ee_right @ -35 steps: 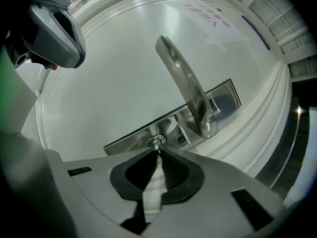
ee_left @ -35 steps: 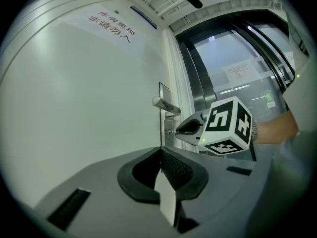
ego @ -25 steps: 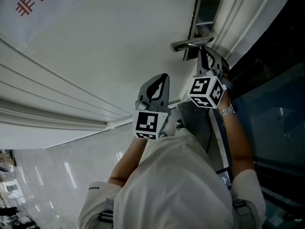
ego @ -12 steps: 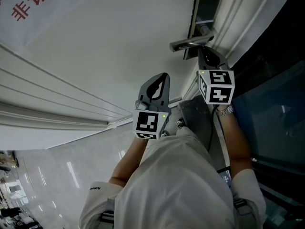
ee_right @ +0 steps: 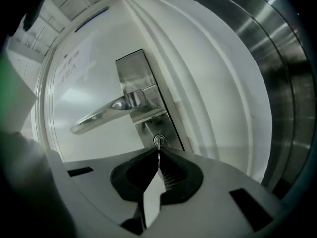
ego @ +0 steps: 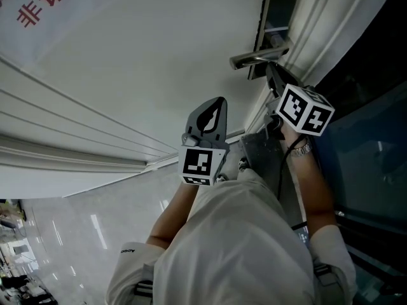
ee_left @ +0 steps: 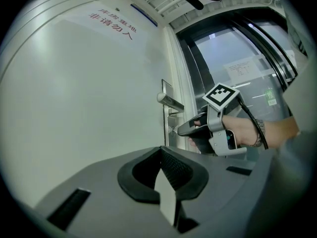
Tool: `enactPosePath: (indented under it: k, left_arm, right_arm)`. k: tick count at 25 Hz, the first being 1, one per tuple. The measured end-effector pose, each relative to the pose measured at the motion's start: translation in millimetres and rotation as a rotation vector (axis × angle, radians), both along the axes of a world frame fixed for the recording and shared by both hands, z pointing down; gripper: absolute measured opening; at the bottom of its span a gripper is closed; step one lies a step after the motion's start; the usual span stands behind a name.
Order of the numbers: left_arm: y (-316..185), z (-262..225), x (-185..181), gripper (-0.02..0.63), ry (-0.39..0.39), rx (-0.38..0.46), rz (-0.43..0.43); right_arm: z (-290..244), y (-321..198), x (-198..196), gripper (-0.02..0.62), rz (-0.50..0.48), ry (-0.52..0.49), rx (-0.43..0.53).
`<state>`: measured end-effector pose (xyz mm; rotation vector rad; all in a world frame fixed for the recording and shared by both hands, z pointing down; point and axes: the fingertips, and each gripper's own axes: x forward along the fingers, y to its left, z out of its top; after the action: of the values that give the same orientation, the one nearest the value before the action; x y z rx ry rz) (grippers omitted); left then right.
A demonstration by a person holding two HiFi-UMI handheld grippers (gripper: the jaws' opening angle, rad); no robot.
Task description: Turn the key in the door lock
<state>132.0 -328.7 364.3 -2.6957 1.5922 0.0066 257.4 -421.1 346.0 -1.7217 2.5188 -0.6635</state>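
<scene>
Brushed steel plate [ee_right: 130,78] on the white door [ee_right: 99,83] carries a curved lever handle [ee_right: 104,112] and, below it, the round lock [ee_right: 159,139] with its slim key [ee_right: 158,145]. The right claw [ee_right: 158,151] pinches the key, nearly closed. It has rolled over within the last second, so the turn looks under way. The left claw [ee_left: 161,150] is closed and empty, away from the door.

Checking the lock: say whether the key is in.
In: the key sits in the lock cylinder, gripped by the shut right gripper.

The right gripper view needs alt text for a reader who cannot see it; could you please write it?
The right gripper is shut on the key in the lock cylinder, just below a silver lever handle on a white door.
</scene>
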Motion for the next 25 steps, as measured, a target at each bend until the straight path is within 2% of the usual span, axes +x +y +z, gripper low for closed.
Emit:
enactPosePath:
  k: [4,9,14,25]
  left_arm:
    - [-0.3,0.9,-0.7,0.008,-0.001,-0.002,-0.003]
    - [-0.4,4.9,-4.2,0.009,-0.004,-0.012,-0.006]
    - [-1.6,5.3,-7.9,0.009,-0.002,-0.012,-0.010]
    - [-2.6,6.4,-9.9,0.008,0.004,-0.014,-0.014]
  right_arm:
    - [0.1,0.1,1.7,0.009,0.001,-0.185,-0.064]
    - [0.7,0.4,1.3,0.009,0.016,-0.298,-0.090]
    - [0.2,0.0,1.1,0.009,0.027,-0.591,-0.164]
    - [1.9,0.2,3.1,0.012,0.055,-0.788,-0.223]
